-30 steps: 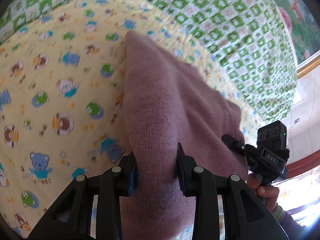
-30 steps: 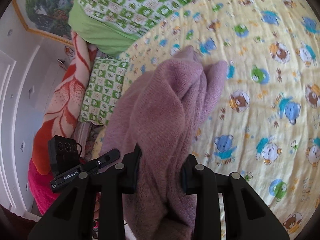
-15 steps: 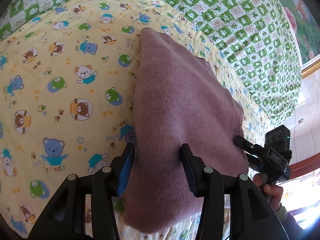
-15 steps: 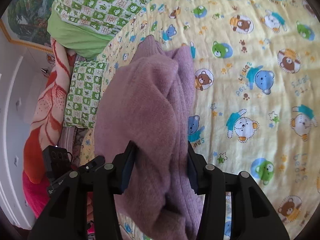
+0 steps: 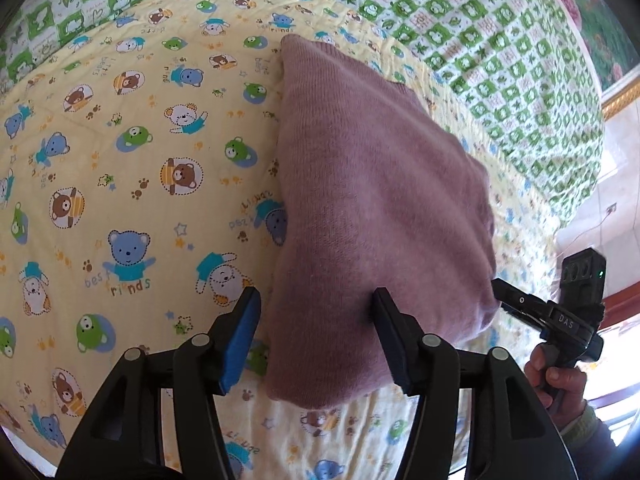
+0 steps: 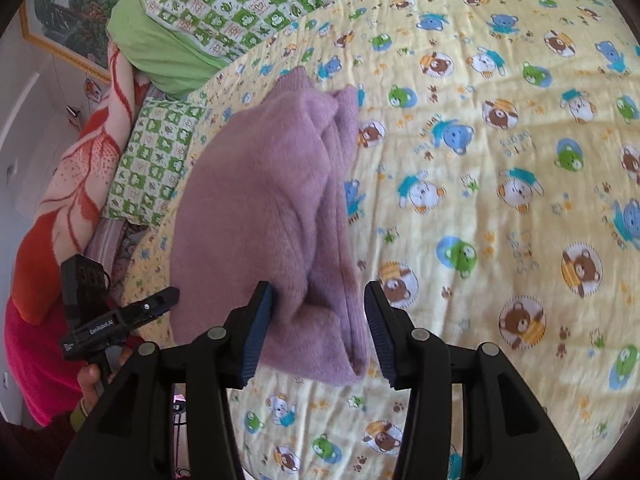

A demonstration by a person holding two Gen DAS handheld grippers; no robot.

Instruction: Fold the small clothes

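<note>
A mauve knitted sweater (image 5: pixel 372 200) lies folded into a thick bundle on the yellow teddy-bear blanket (image 5: pixel 132 184); it also shows in the right wrist view (image 6: pixel 272 216). My left gripper (image 5: pixel 316 320) is open, its jaws wide on either side of the sweater's near edge, not pinching it. My right gripper (image 6: pixel 318 312) is open too, straddling the other near edge with its layered folds. In the left wrist view the right gripper (image 5: pixel 504 292) shows at the sweater's right edge. In the right wrist view the left gripper (image 6: pixel 168 294) shows at its left edge.
A green-and-white checked quilt (image 5: pixel 500 48) covers the far side of the bed, with a green pillow (image 6: pixel 160 48) and a small checked pillow (image 6: pixel 156 160). An orange-red patterned blanket (image 6: pixel 76 184) lies at the bed's edge. A framed picture (image 6: pixel 68 12) hangs on the wall.
Both grippers opened and let go of the sweater, which settled flat on the blanket. Both have drawn back and up a little.
</note>
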